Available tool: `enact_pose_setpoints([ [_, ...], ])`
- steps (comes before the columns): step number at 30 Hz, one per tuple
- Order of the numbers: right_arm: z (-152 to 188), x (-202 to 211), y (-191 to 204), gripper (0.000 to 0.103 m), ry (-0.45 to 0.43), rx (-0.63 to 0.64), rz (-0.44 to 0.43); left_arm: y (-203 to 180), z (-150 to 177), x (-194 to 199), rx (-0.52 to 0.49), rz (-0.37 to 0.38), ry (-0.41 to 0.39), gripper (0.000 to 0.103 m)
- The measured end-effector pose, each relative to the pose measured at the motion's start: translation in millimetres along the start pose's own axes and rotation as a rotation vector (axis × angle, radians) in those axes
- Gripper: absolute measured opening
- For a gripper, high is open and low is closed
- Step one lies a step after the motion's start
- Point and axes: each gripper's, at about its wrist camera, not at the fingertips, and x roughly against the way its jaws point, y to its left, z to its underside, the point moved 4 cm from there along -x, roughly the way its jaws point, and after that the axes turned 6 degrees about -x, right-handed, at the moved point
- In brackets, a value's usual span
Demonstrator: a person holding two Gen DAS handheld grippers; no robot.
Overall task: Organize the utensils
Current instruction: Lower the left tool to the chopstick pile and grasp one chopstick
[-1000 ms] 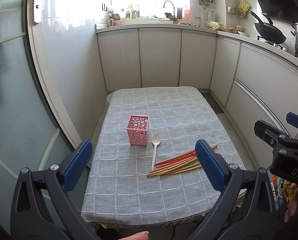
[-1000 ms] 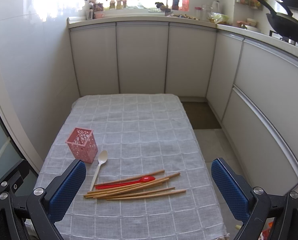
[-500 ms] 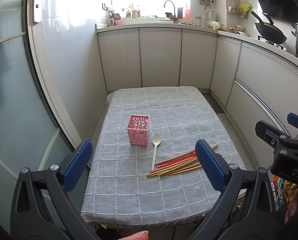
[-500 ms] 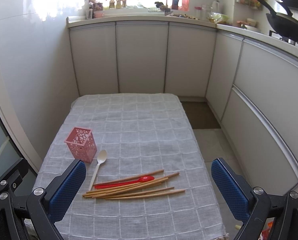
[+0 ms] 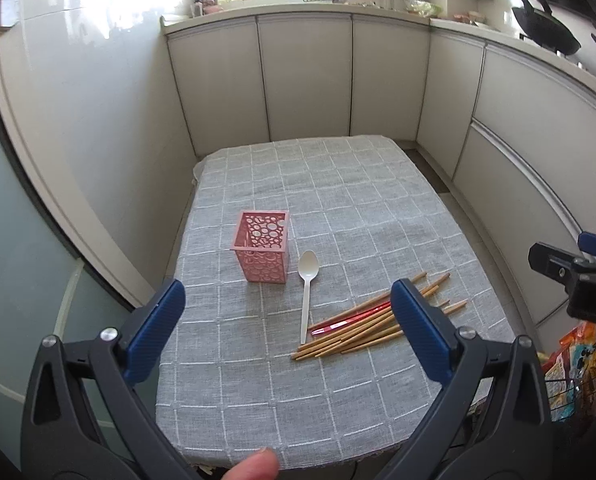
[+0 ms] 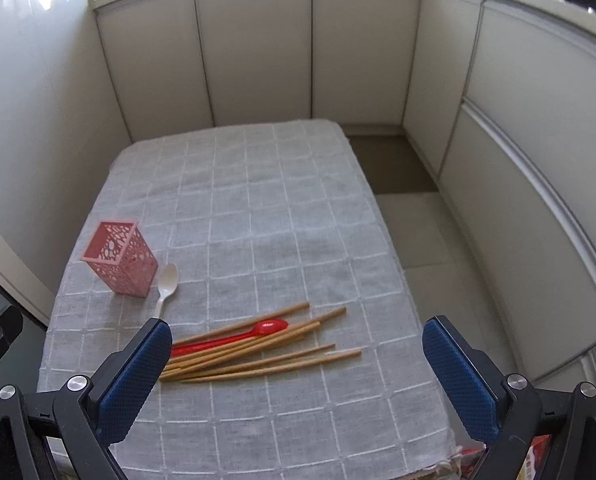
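Moved: both our grippers have come in closer over the table since the earlier frames; the utensils lie where they lay.
Chopsticks: the bundle of wooden chopsticks [image 6: 258, 354] lies flat near the table's near right part, fanned out, tips pointing right and away.
Red spoon: the red spoon [image 6: 234, 338] lies on the bundle, touching it, bowl to the right.
White spoon: the white spoon [image 5: 307, 292] lies just beside the holder, apart from it, bowl away from us.
Holder: the pink holder [image 5: 263, 251] stands upright near the left edge, with nothing in it that we can see.
Open room: the grey checked tablecloth [image 6: 266, 184] is bare over its far half; cabinets [image 5: 306, 80] ring the far and right sides.
Left gripper: our left gripper [image 5: 286, 330] has its jaws wide apart, holding nothing, above the near edge.
Right gripper: our right gripper [image 6: 296, 380] is likewise spread wide, gripping nothing, over the chopsticks' near side.
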Motion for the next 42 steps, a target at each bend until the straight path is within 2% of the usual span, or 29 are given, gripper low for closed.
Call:
enact_pose_setpoints([
  [5, -5, -52, -18, 0.103, 0.134, -0.051, -0.013, -14, 6, -55, -0.083, 0.043, 0.131, 0.102],
  [8, -6, -80, -28, 0.103, 0.200, -0.076, -0.034, -22, 11, -90, -0.068, 0.139, 0.236, 0.102],
  [12, 2, -121, -44, 0.096, 0.290, -0.132, -0.060, -36, 14, -130, -0.048, 0.228, 0.308, 0.101],
  [14, 11, -144, -51, 0.088, 0.351, -0.177, -0.080, -46, 14, -146, -0.050, 0.262, 0.336, 0.097],
  [18, 18, -174, -69, 0.082, 0.424, -0.302, -0.130, -70, 11, -180, -0.060, 0.330, 0.377, 0.082],
  [22, 21, -191, -88, 0.079, 0.447, -0.394, -0.145, -107, 8, -210, -0.147, 0.391, 0.413, 0.059],
  [25, 28, -206, -101, 0.073, 0.485, -0.429, -0.141, -135, 4, -228, -0.220, 0.432, 0.424, 0.048],
  [28, 32, -217, -111, 0.070, 0.515, -0.444, -0.131, -156, 2, -244, -0.258, 0.465, 0.442, 0.042],
  [31, 32, -223, -119, 0.068, 0.525, -0.459, -0.138, -175, 2, -259, -0.308, 0.480, 0.459, 0.036],
  [39, 32, -228, -125, 0.068, 0.539, -0.466, -0.140, -206, 4, -276, -0.420, 0.444, 0.471, 0.033],
  [41, 39, -233, -127, 0.068, 0.562, -0.471, -0.134, -210, 3, -277, -0.431, 0.421, 0.462, 0.020],
  [42, 40, -239, -126, 0.068, 0.576, -0.475, -0.132, -211, 2, -279, -0.427, 0.413, 0.458, 0.018],
])
